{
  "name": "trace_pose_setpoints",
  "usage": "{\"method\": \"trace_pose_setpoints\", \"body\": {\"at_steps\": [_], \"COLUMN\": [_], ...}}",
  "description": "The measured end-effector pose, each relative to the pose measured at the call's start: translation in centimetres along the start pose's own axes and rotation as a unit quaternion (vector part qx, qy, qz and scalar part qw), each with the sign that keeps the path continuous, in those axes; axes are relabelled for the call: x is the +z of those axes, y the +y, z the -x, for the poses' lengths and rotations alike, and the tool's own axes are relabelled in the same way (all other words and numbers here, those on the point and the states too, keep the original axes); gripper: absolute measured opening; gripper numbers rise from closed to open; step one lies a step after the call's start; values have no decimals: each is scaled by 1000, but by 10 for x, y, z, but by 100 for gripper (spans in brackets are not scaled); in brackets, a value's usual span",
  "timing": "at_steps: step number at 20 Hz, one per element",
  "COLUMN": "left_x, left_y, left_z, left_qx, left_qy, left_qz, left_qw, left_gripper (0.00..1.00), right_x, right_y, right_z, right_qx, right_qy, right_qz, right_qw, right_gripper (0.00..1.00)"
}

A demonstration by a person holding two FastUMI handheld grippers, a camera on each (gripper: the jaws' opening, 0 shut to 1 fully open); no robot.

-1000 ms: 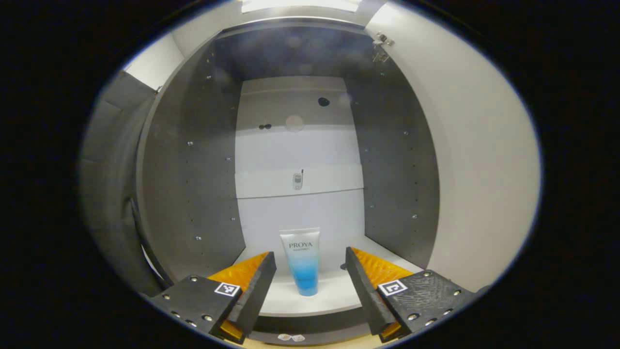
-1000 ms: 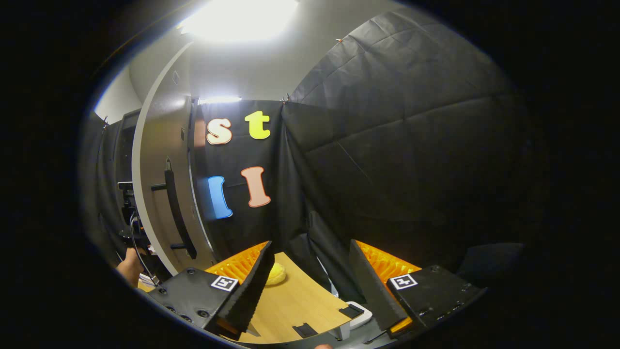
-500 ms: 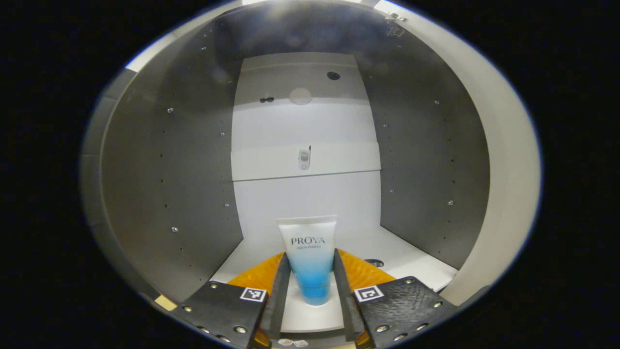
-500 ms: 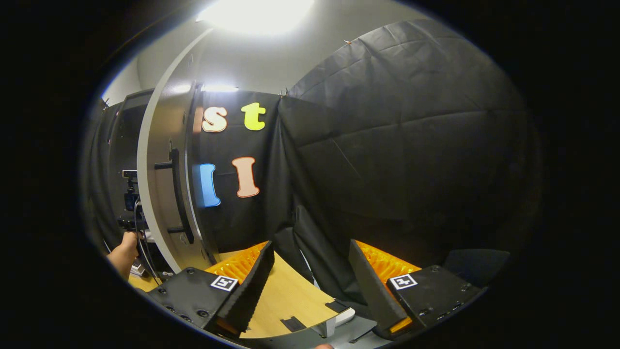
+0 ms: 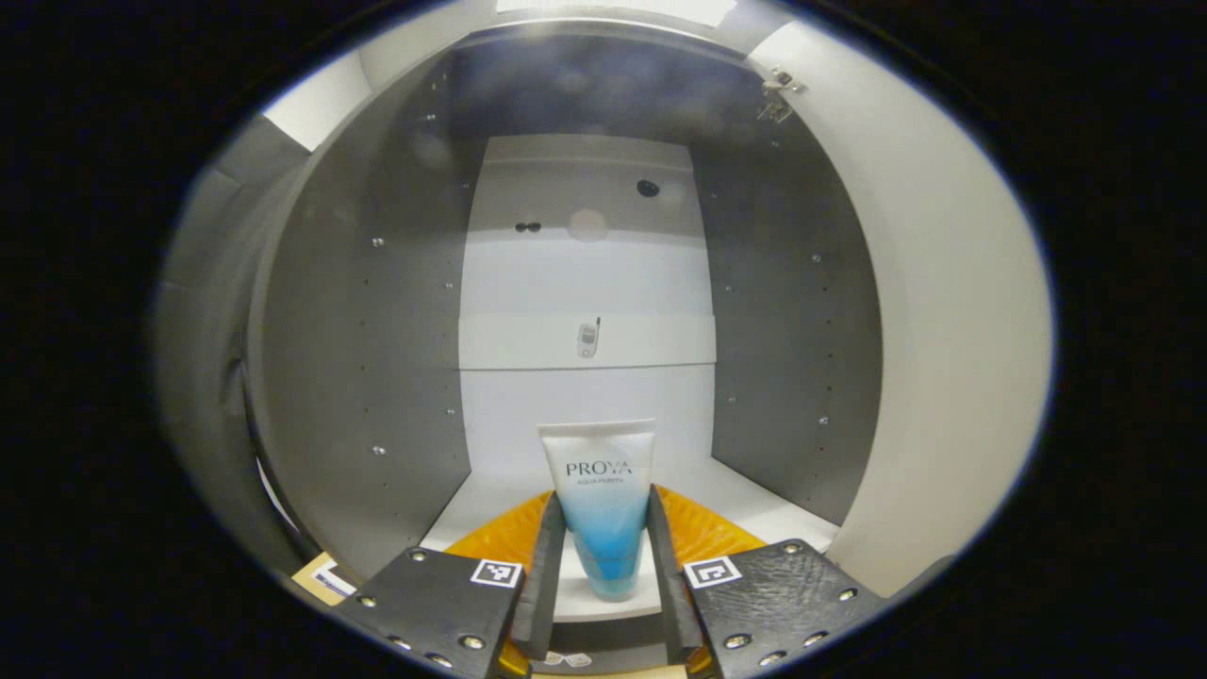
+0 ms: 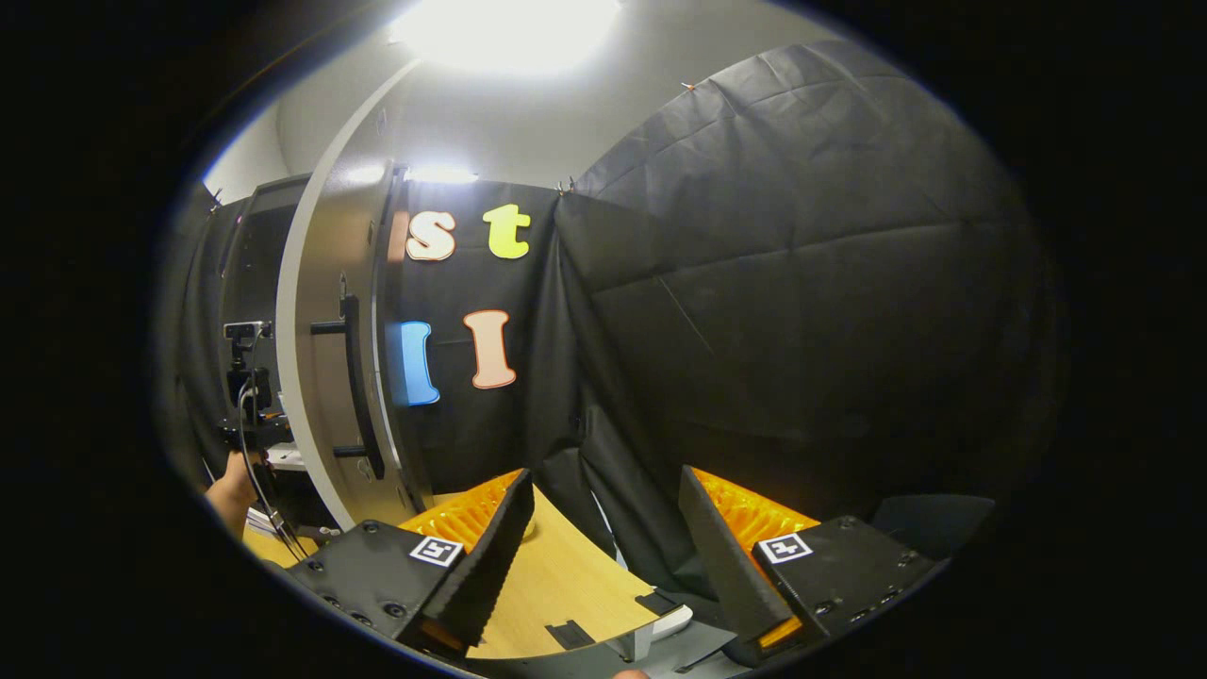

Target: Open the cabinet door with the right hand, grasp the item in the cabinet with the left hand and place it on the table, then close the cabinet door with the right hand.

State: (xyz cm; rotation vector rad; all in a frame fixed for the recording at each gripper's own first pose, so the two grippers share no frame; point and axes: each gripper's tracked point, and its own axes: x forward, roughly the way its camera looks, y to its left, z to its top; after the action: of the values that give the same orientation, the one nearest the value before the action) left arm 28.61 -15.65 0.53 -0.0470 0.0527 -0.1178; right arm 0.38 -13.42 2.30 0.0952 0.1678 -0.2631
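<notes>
A white-and-blue tube (image 5: pixel 598 453) stands upright near the front edge of the open cabinet's white shelf (image 5: pixel 754 490). My left gripper (image 5: pixel 603 494) is shut on the tube's lower half, one finger pressing on each side. I cannot tell whether the tube's base touches the shelf. The open cabinet door (image 5: pixel 943 330) stands at the right in the left gripper view. In the right gripper view the door (image 6: pixel 316 330) is edge-on at the left, with its black bar handle (image 6: pixel 356 387). My right gripper (image 6: pixel 605 474) hangs open and holds nothing, to the right of the door above the wooden table (image 6: pixel 566 585).
Grey side walls (image 5: pixel 377 330) with peg holes close in the cabinet on both sides. A hand (image 6: pixel 231 481) shows beyond the door at the far left of the right gripper view. Black cloth (image 6: pixel 801 330) hangs behind the table's far edge.
My left gripper went into the cabinet and shut on the tube, then drew back slightly with the tube between its fingers. The right gripper stayed open and barely shifted.
</notes>
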Motion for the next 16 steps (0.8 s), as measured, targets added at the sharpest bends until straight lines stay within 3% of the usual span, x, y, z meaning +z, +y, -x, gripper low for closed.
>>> {"method": "trace_pose_setpoints", "body": {"at_steps": [7,16], "left_x": [-1,-73], "left_y": [44,120], "left_z": [91,201], "left_qx": [27,102], "left_qy": [-36,-5], "left_qz": [-4,2], "left_qw": [999,995], "left_gripper": [47,48], "right_x": [5,2], "right_y": [0,-1], "right_z": [-22,-54], "right_qx": [42,82], "right_qy": [-3,-14], "right_qz": [-4,-54], "right_qw": [999,995], "right_gripper": [98,98]}}
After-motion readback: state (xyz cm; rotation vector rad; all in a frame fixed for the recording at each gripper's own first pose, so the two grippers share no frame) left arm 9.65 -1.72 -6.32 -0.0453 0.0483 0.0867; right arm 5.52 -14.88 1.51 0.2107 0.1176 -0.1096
